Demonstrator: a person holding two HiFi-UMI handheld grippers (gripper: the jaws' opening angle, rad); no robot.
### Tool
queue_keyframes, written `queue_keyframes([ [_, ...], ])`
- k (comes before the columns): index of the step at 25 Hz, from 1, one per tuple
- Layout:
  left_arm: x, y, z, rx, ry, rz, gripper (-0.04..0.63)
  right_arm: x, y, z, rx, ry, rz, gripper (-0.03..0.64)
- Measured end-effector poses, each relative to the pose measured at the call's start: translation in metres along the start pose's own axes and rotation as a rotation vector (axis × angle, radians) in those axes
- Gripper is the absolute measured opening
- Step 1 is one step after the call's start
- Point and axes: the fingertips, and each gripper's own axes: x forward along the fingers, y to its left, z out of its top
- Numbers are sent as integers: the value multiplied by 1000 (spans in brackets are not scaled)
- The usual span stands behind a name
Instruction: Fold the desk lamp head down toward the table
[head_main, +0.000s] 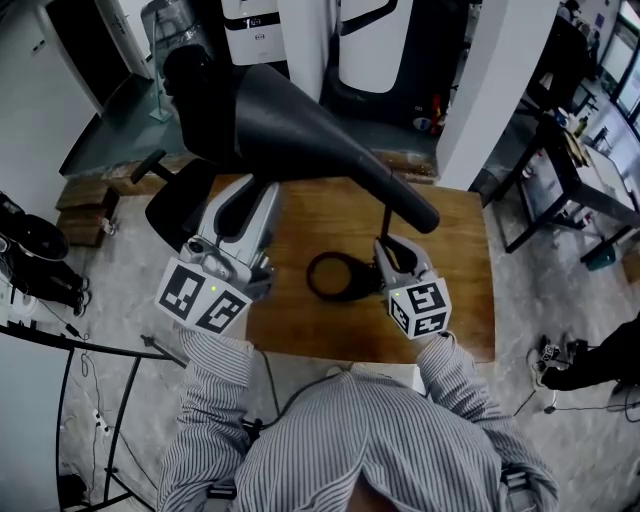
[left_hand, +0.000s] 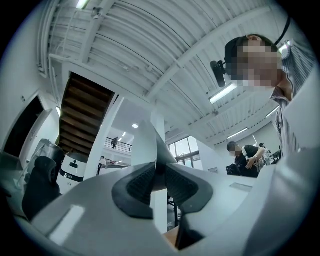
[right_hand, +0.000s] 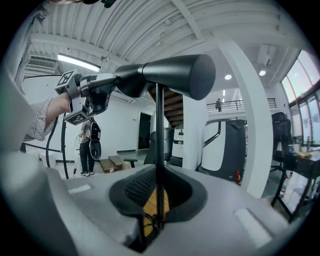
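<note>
**Desk lamp held by two grippers.** The black cone-shaped lamp head (head_main: 320, 140) (right_hand: 175, 75) sits at the top of its thin black stem (head_main: 386, 225) (right_hand: 159, 130), well above the table. Its narrow rounded end projects just past the stem, and its flared end points away to the person's left. The stem rises from a ring-shaped black base (head_main: 312, 278), which lies flat near the middle of the brown wooden table (head_main: 460, 300).

The left hand-held gripper (head_main: 245, 205) (left_hand: 159, 180) (right_hand: 97, 95) is angled upward. Its jaws are drawn in on the thin dark rim of the flared end.

The right hand-held gripper (head_main: 390, 250) (right_hand: 159, 187) is roughly level, just above the base. Its jaws are closed on the lower stem.

Striped shirt sleeves (head_main: 470, 400) extend to both grippers. A black office chair (head_main: 175, 205) stands beyond the table's left edge.
</note>
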Motion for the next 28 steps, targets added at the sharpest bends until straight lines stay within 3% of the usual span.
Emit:
queue_keyframes([
  [7,-6,5,-12,-45,3,18,63,1,-1,0,4,-1,10,41],
  [14,-18,10,-33,-156,-8,46,63,0,0,0,9,-5,13,41],
  [21,-37,12,-77,-342,3,110,63,1,1,-1,9,-8,18,41],
  [28,-50,-8,-141,-534,73,135,51,1,0,0,15,-17,15,41],
])
